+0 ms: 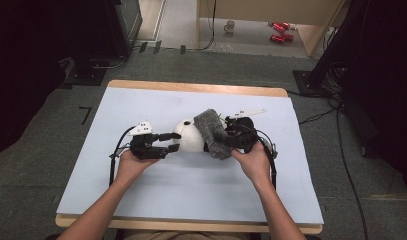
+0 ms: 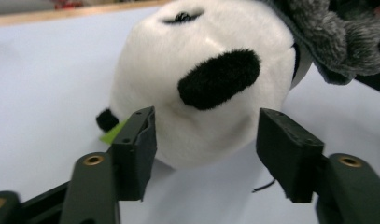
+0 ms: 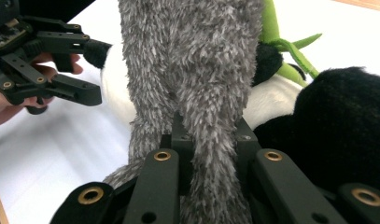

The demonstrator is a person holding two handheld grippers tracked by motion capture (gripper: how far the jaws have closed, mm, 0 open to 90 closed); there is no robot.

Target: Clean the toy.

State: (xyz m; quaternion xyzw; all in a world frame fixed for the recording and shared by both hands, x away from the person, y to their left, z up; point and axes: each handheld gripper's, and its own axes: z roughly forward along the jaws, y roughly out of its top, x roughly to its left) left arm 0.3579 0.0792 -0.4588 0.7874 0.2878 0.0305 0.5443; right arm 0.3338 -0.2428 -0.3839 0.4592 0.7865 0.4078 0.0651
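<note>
Panda plush toy [image 1: 188,136] is lying near the middle of the light blue table cover [image 1: 141,190], its white head turned toward the person's left side. A grey fuzzy cloth [image 1: 211,132] is draping over the toy's neck and trailing down toward the right hand.

The left gripper [image 1: 172,141] is sitting level at the toy's head, held in the left hand [image 1: 133,162]. In the left gripper view its jaws are standing apart on either side of the white muzzle; the nearer pad [image 2: 138,147] is lying just against the fur by a small green tag [image 2: 114,133], the other pad [image 2: 285,149] is standing clear of it. Nothing is being squeezed.

The right gripper [image 3: 211,154] is clamping a fold of the grey cloth, which is bunching up between its jaws in the right gripper view. Behind the cloth, the toy's black body [image 3: 337,126] and green leaf trim [image 3: 285,51] are showing.

A white mug [image 1: 230,26] and red cans [image 1: 281,31] are lying on the floor beyond the table.
</note>
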